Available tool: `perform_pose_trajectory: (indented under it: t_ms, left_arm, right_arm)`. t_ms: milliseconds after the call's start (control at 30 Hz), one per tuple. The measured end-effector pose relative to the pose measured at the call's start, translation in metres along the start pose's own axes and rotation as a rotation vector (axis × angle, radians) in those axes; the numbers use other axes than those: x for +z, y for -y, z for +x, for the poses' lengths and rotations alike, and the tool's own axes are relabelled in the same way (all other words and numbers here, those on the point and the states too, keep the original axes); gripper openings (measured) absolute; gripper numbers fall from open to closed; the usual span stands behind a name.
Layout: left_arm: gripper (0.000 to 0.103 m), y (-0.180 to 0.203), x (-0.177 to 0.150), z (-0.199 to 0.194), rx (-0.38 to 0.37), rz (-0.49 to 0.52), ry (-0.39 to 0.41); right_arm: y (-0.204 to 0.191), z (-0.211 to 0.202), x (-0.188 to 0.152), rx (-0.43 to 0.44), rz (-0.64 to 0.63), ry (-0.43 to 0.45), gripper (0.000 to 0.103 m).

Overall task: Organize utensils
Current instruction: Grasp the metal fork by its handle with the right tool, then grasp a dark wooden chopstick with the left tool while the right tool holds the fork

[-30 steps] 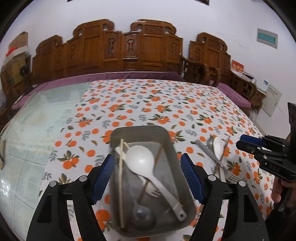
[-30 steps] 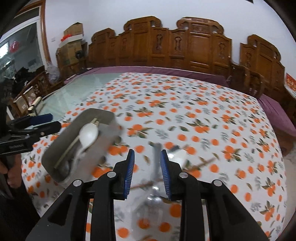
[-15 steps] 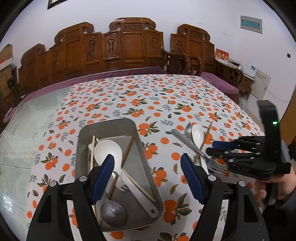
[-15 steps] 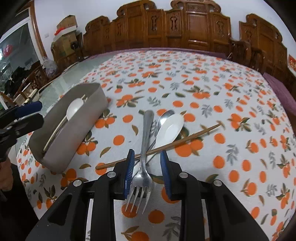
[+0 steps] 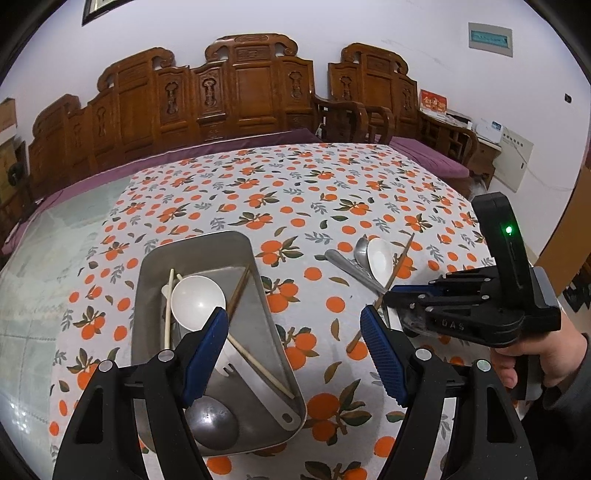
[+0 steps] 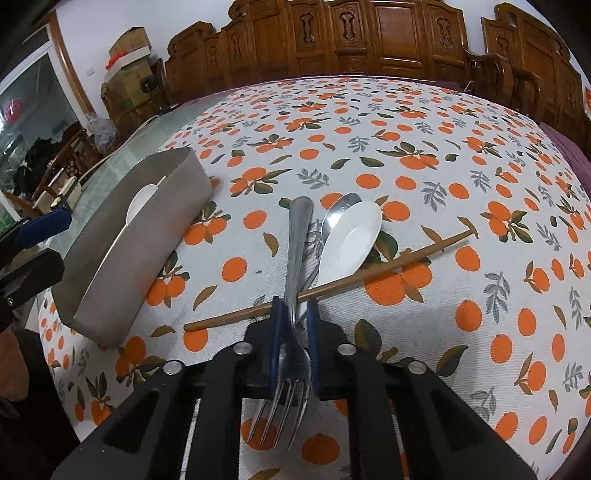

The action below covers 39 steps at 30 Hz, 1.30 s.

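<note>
Steel fork (image 6: 295,258) is being pinched between the closed right gripper (image 6: 295,314) jaws; left gripper (image 5: 291,347) is hovering spread over the half-filled tray (image 5: 258,258). Beyond the right jaws, two spoons and a chopstick (image 6: 369,273) are still waiting.

The tablecloth (image 6: 461,155) was white, printed with orange fruits and grey-green and brown leaves. The tray (image 6: 122,254) was plain matte grey metal. The fork (image 6: 291,332) was bare silver steel, as was the metal spoon (image 6: 340,210) beside it. The ceramic spoon (image 6: 351,240) was plain white. The chopstick (image 6: 369,273) was brown wood. The left gripper (image 5: 295,350) had a black body with ribbed blue pads. The right gripper (image 6: 295,332) was likewise black with blue pads, and a green light glowed on its housing. The carved chairs (image 5: 240,99) were reddish-brown. The wall (image 5: 369,22) was white.
</note>
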<state>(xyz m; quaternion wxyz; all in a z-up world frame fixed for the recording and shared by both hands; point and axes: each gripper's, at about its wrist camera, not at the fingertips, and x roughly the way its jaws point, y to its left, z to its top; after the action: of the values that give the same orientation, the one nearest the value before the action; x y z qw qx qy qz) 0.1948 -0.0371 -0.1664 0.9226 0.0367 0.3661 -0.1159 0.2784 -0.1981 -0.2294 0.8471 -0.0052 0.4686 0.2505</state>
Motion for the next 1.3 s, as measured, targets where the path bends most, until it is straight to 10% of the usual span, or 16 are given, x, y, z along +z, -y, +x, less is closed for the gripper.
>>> perform_pose_trajectory:
  t_ms: [633,1300]
  left_arm:
    - [0.070,0.023,0.005,0.006,-0.052,0.047,-0.021]
    - [0.021,0.078,-0.005,0.079,-0.181,0.094,-0.247]
  right_arm:
    - [0.029,-0.055,-0.003,-0.039,0.012,0.135,0.008]
    - [0.078,-0.084,-0.003,-0.094,0.089,0.222,0.008]
